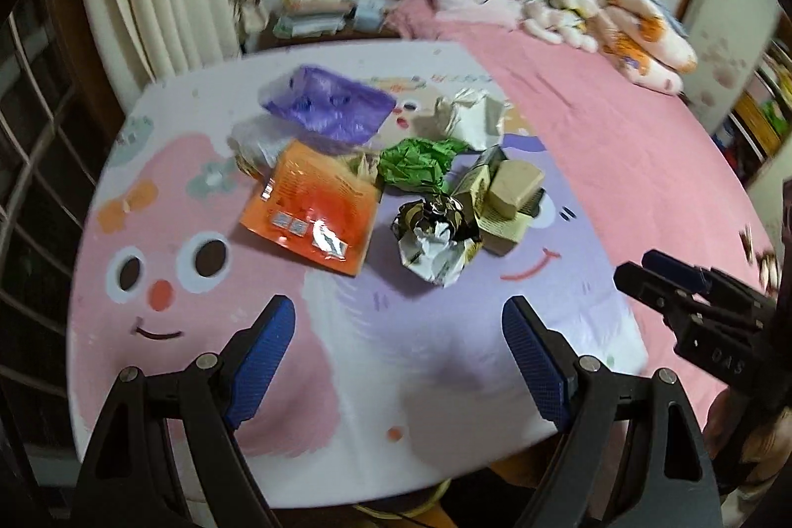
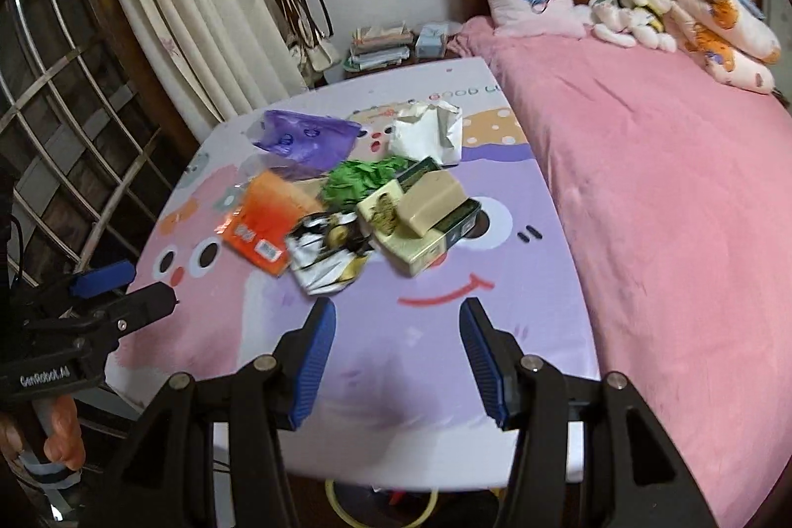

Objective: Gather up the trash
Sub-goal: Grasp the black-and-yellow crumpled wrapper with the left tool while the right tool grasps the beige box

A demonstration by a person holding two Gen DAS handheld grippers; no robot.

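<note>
Trash sits in 1 pile mid-worktop [image 1: 445,355]: crumpled silver foil wrapper [image 1: 435,238], flat orange packet [image 1: 312,206], scrunched green paper [image 1: 416,164], open cream cardboard box [image 2: 420,221] with a tan block inside. Floppy purple plastic bag [image 1: 326,107] looks empty. Both left tongs [image 1: 398,360] and right tongs [image 2: 396,360] are spread, holding nothing. Light foil could slip or push the pile over.

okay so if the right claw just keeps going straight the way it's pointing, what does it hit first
Most likely the bare tablecloth just short of the pile. The right claw is open and empty, angled downward. If it cleared the cloth, the crumpled foil wrapper looks the nearest piece of trash, though depth is hard to judge.
</note>
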